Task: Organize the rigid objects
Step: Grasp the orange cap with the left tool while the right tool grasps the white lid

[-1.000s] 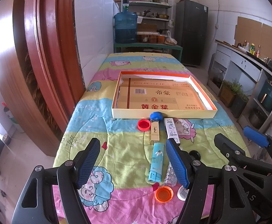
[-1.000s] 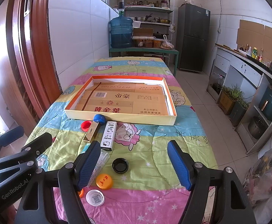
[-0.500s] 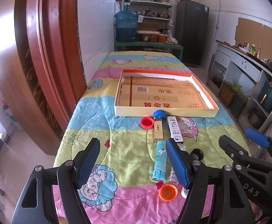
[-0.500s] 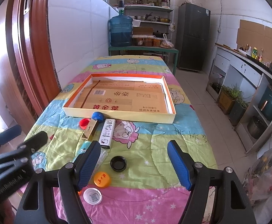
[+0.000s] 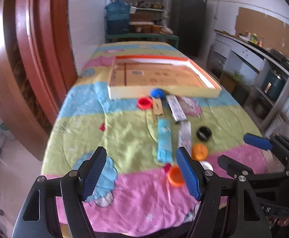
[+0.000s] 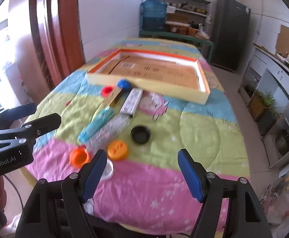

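Note:
A shallow orange-rimmed cardboard tray (image 5: 164,94) (image 6: 203,97) lies mid-table. In front of it sit a blue cap (image 5: 156,92) (image 6: 124,83), a red cap (image 5: 144,102) (image 6: 106,90), a tan box (image 5: 157,105) (image 6: 113,98), a white box (image 5: 176,108) (image 6: 132,101), a teal box (image 5: 164,139) (image 6: 96,124), a clear packet (image 5: 185,135) (image 6: 108,131), a black lid (image 5: 203,133) (image 6: 140,134), two orange caps (image 5: 199,151) (image 5: 175,175) (image 6: 117,149) (image 6: 79,156) and a white lid (image 6: 107,168). My left gripper (image 5: 141,174) and right gripper (image 6: 142,174) hover open and empty above the near edge.
A patterned cloth (image 5: 124,130) covers the table. A red wooden door frame (image 5: 35,45) and tiled wall stand on the left. A water jug (image 5: 117,17), shelves and a dark fridge (image 5: 190,19) are at the far end, with counters (image 5: 263,63) to the right.
Both grippers have pulled back and lifted, so the table and its objects look farther off and the near edge now shows. Both views are motion-blurred. No object has moved.

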Available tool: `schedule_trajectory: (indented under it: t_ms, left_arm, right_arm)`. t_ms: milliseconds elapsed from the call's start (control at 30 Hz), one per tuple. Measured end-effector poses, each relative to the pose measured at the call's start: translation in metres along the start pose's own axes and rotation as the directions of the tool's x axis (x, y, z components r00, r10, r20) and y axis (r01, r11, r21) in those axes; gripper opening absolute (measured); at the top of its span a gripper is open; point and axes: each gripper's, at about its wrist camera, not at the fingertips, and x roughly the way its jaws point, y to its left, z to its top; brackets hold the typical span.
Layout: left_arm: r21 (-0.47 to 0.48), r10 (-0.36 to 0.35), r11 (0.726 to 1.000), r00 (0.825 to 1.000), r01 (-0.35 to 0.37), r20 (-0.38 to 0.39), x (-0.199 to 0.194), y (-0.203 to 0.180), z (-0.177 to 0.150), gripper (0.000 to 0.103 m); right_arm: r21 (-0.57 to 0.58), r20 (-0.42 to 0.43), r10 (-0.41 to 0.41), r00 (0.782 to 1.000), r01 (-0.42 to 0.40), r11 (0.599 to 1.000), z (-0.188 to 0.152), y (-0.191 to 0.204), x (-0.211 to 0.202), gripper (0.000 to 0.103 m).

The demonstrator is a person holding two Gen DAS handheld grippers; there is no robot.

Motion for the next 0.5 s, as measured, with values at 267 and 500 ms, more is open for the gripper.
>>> schedule_trajectory:
  t_ms: [267,500]
  left_arm:
    - [0.050,-0.115,0.992,0.990,0.120,-0.085,0.013,-0.013,-0.019,0.074]
    - [0.033,-0.172,0.983,0.975,0.178,-0.144,0.027,-0.014,-0.024,0.071]
  right_arm:
    - [-0.046,-0.071,0.060,0.996,-0.064,0.997,-0.022,0.006,0.010,0.073]
    - [-0.061,-0.099,0.069,0.993,-0.076,0.995,-0.029,0.007,0.013,0.073]
